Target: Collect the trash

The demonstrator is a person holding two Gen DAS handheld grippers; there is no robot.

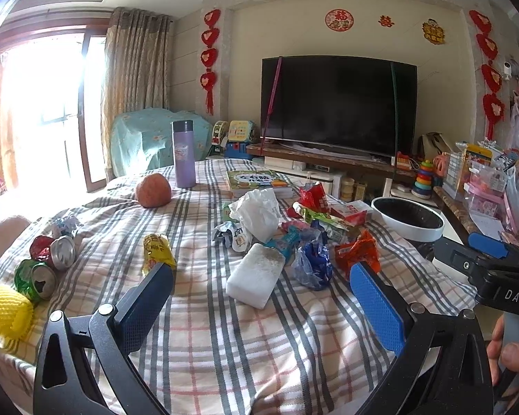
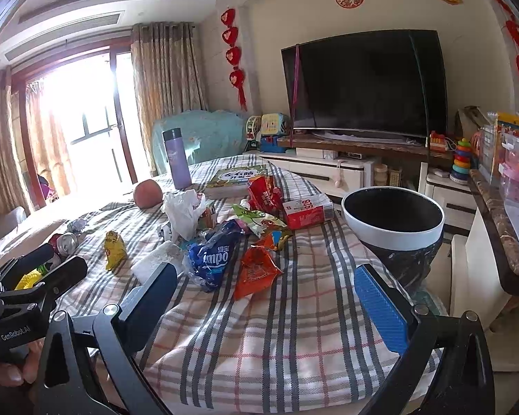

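We are holding the left hand-held gripper (image 1: 259,294) low over the near edge of the desk (image 1: 204,352), its two fingers spread wide apart and gripping nothing, likely readied for a first pick. Framed between them at twelve o'clock, a white foam block (image 1: 256,275) is lying flat on the checked cloth, the nearest piece of trash to this hand-held gripper.

We are holding the right hand-held gripper (image 2: 264,294) the same way, fingers wide apart and empty, hovering above the cloth. At its twelve o'clock, an orange snack wrapper (image 2: 254,271) is lying crumpled, and at eleven o'clock a blue plastic bag (image 2: 212,259) is resting just beside it.

Further out, a heap of wrappers, a crumpled white tissue (image 1: 256,209) and a red carton (image 2: 306,209) are crowding the middle of the desk. At nine o'clock from the left hand-held gripper, crushed cans (image 1: 50,259), a yellow wrapper (image 1: 157,252) and a yellow foam net (image 1: 7,311) are lying well apart from the heap.

A bin with a white rim (image 2: 392,233) and dark liner is standing off the desk's right edge, at two o'clock from the right hand-held gripper, seemingly placed there for short drops.

A purple flask (image 1: 183,154), a peach (image 1: 153,190) and a book (image 1: 256,181) are sitting at the far side; we judge these are not trash.
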